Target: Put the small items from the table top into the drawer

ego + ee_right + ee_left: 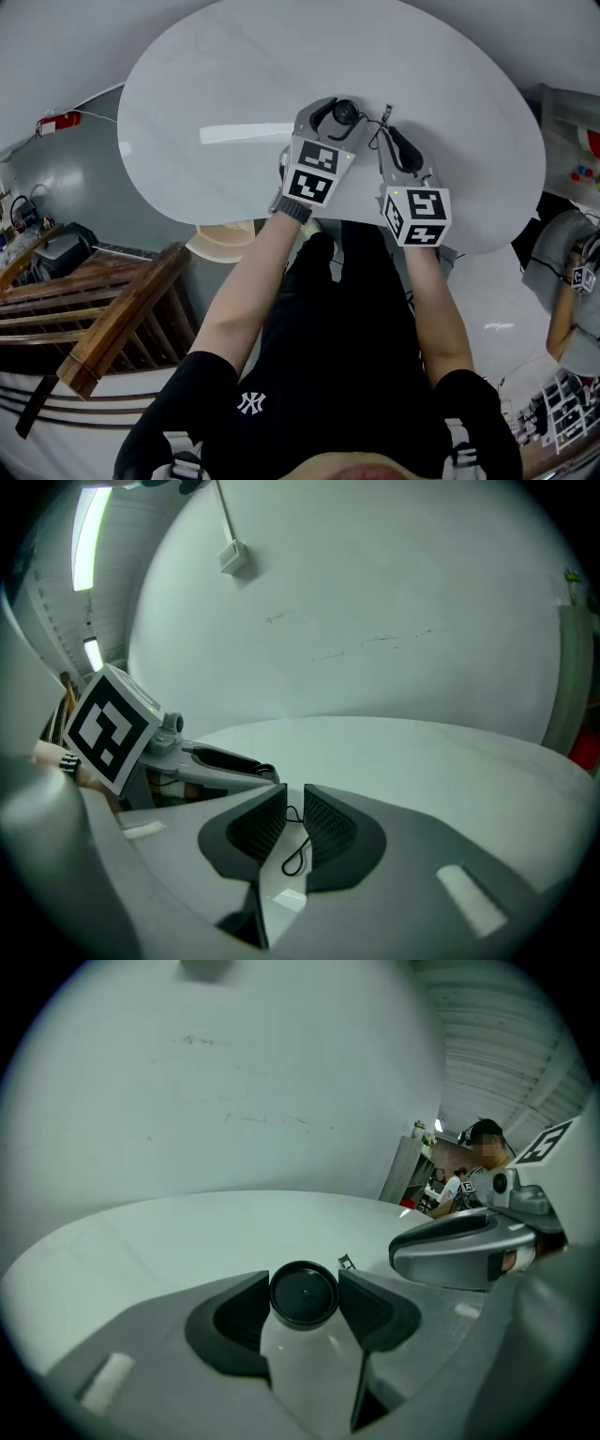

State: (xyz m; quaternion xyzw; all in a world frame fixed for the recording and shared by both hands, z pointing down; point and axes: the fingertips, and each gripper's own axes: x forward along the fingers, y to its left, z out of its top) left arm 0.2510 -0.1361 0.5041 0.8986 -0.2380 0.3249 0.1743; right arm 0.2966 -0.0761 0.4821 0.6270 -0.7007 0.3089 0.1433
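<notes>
white glossy oval table [187, 122], pale wall behind, grey floor, wooden slats [122, 319] off its near left edge. my left gripper [305, 1290] is clamped on a small translucent bottle [314, 1372] with a round black cap, mid-table. the head view shows only the cap. my right gripper [292, 819] pinches a thin black cord [295, 858]. its loop shows only in the right gripper view.

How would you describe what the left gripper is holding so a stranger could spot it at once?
At the near edge of the white oval table, look at the left gripper, shut on a small white bottle with a round black cap. The right gripper beside it pinches only a thin black wire loop.
</notes>
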